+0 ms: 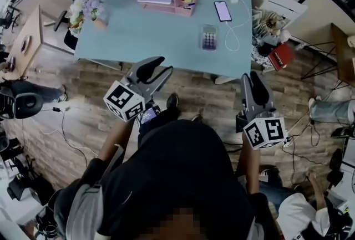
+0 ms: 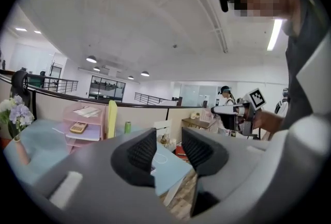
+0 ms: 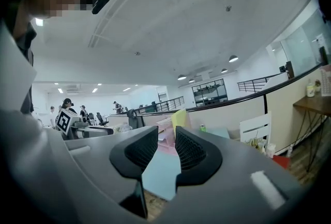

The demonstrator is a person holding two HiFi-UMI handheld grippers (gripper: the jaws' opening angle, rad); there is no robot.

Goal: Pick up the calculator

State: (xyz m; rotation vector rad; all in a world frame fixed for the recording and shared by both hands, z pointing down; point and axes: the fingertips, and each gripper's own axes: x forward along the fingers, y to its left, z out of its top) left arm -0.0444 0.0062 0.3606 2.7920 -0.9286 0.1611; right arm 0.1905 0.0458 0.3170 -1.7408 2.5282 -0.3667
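Only the head view gives me the calculator (image 1: 209, 38): it lies flat on the pale blue worktop (image 1: 166, 39), nearer me than the pink rack (image 1: 166, 9) and off to its right. Neither gripper view shows it. The left gripper view does show a tan keypad (image 2: 78, 127) on a shelf of the rack, and the right gripper's marker cube (image 2: 257, 96) across from it.

The left gripper (image 1: 158, 69) and the right gripper (image 1: 256, 79) both hang over the wooden floor (image 1: 194, 89), well short of the rack and off the worktop's near edge. They point roughly level towards it, the left one angled inward. On each, the fingers stand slightly apart with nothing between them.
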